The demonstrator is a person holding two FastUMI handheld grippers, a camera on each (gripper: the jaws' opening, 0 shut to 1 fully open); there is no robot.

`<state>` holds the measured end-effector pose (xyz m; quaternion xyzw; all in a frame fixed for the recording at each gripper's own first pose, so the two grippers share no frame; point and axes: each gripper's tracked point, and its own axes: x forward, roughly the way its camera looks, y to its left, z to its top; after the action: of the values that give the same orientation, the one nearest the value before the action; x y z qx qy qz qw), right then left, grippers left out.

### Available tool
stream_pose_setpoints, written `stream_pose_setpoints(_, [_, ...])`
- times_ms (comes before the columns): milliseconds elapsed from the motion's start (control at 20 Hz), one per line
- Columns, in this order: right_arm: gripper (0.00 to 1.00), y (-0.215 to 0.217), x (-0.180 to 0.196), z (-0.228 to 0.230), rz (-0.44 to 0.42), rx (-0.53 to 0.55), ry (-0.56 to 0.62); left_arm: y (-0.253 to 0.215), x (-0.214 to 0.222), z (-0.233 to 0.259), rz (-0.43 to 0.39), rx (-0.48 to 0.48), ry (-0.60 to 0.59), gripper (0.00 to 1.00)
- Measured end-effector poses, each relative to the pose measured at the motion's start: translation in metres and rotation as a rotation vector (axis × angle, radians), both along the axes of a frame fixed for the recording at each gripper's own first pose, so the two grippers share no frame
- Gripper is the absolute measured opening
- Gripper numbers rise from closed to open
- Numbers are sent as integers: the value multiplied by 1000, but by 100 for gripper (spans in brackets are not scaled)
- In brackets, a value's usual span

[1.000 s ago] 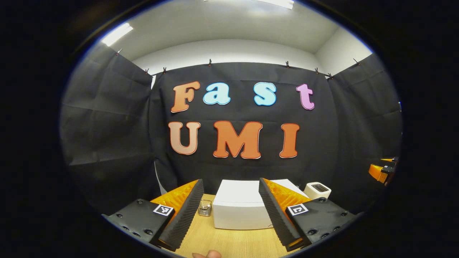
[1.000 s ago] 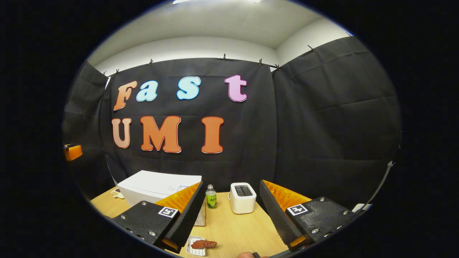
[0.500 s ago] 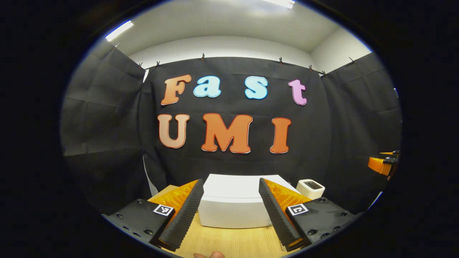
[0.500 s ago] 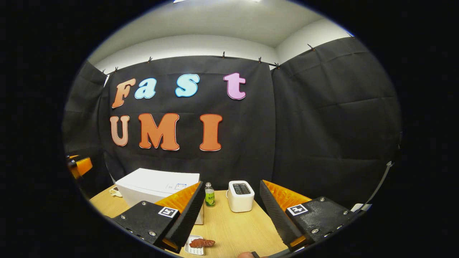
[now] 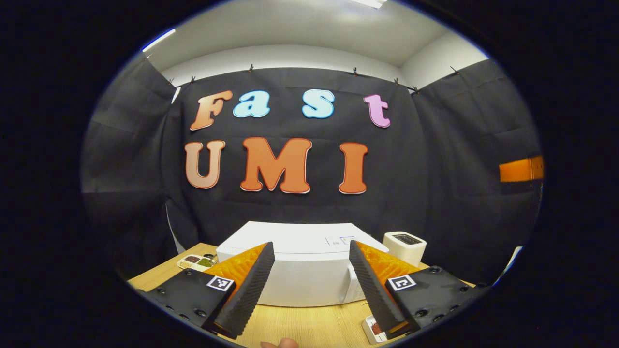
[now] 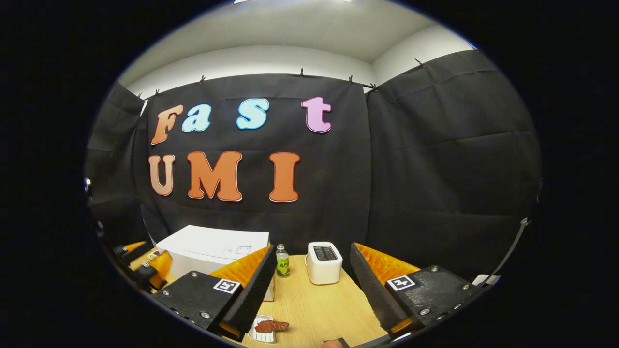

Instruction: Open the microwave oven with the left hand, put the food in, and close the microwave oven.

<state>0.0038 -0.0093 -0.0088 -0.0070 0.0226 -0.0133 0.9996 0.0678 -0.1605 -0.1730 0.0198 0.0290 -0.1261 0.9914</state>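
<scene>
Left gripper (image 5: 309,285) spread, empty, microwave (image 5: 300,270) at 12 o'clock with door shut; I risk missing its handle and shoving the box back.

White microwave (image 5: 300,270) and toaster (image 6: 325,263); light wood-grain table (image 6: 314,309); green-labelled bottle (image 6: 282,263); reddish-brown food (image 6: 271,326) on white tray (image 6: 256,334)

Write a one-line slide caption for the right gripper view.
Open right claw over the table: microwave, bottle, toaster, food on a tray.
</scene>
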Motion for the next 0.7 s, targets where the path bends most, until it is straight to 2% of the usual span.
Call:
stream_pose_setpoints(150, [94,-13,-5,2,-38,-17,-1,-26,13,-47,-33,-28,84,98])
stream_pose_setpoints(350, [95,-29,-9,3,-79,-28,6,-38,40,-95,-4,-14,145,99])
stream_pose_setpoints(700, [95,-65,-11,-3,-163,-48,47,-71,65,-137,-20,21,156,98])
